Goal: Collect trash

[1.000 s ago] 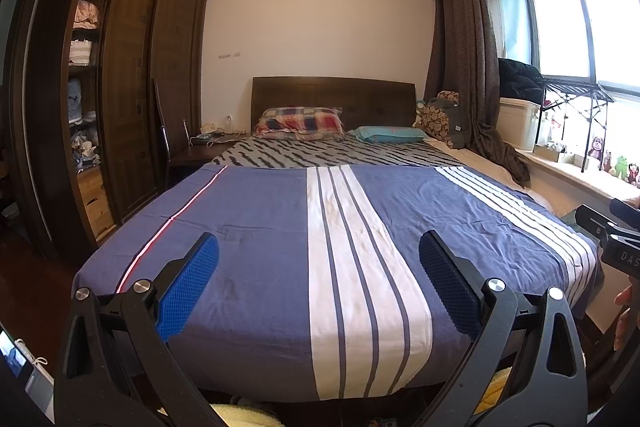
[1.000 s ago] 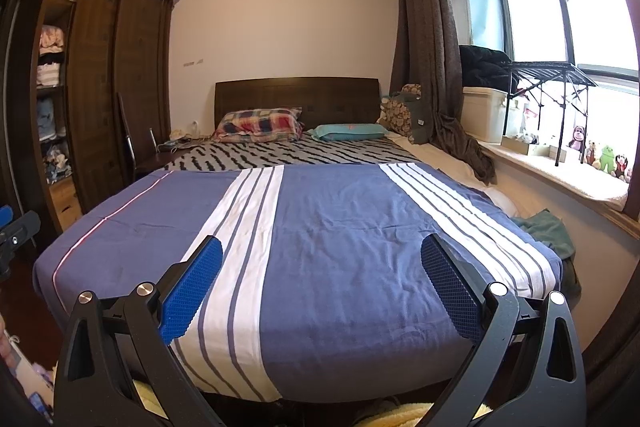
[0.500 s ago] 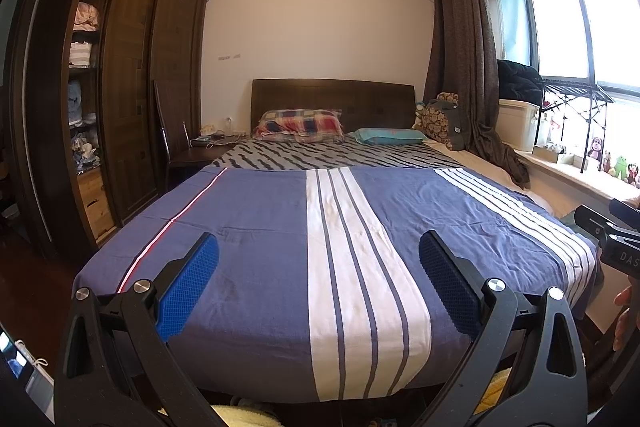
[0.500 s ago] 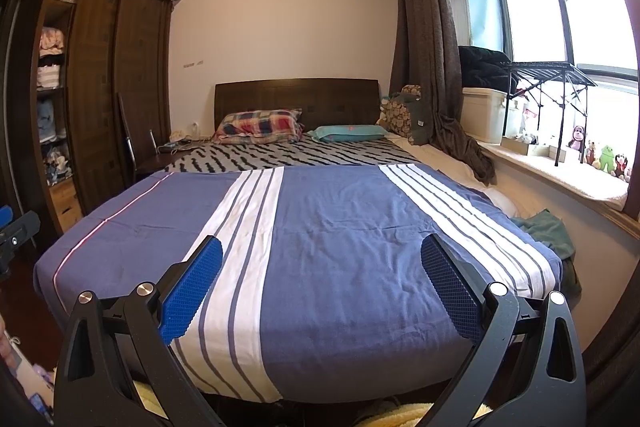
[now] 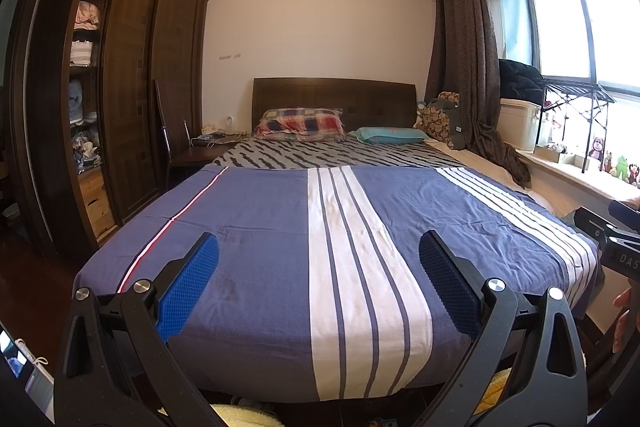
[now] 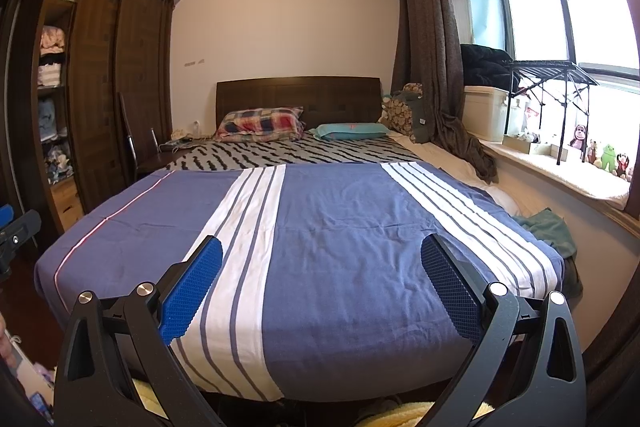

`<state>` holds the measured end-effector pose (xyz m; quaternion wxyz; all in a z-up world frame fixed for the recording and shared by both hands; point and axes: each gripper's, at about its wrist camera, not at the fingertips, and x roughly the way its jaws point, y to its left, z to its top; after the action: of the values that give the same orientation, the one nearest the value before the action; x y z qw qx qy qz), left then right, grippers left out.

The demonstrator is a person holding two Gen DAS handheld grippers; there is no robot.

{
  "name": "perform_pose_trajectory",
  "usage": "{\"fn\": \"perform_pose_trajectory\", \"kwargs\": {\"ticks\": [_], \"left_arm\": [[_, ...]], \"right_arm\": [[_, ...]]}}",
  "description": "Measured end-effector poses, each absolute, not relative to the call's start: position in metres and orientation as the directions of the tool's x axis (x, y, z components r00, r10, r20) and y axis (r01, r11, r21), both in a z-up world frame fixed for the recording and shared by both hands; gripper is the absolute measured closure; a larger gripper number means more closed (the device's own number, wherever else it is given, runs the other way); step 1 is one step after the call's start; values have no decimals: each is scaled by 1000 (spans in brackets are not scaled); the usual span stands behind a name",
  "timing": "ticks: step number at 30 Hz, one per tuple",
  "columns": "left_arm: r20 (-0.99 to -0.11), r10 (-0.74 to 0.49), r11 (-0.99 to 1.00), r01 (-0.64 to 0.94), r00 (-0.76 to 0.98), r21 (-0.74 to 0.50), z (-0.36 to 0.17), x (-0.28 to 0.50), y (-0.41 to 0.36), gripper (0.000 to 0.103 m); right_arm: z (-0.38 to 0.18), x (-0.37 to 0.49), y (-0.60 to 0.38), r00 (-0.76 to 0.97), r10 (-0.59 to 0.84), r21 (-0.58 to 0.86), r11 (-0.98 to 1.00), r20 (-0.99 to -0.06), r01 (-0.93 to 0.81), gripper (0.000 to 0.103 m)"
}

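At the foot of the bed (image 5: 280, 239), your left gripper (image 5: 319, 285) and right gripper (image 6: 322, 287) both hang spread wide and empty above the blue cover. No trash shows on it. The risk: if you reach low without seeing a target, the pads may snag the cover or the yellow towel (image 6: 404, 413) underneath.

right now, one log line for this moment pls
phase: scanning for trash | left gripper: open, empty | right gripper: open, empty | facing: bed | trash: none visible on bed
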<state>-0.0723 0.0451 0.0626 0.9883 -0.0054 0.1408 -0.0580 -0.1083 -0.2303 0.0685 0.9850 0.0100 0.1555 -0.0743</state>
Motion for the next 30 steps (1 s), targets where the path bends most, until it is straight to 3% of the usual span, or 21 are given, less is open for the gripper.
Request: {"fn": "perform_pose_trajectory", "kwargs": {"ticks": [30], "left_arm": [[-292, -101, 995, 94, 951, -36, 60, -64, 50, 8]], "right_arm": [[67, -101, -231, 941, -135, -10, 990, -309, 139, 3]]}}
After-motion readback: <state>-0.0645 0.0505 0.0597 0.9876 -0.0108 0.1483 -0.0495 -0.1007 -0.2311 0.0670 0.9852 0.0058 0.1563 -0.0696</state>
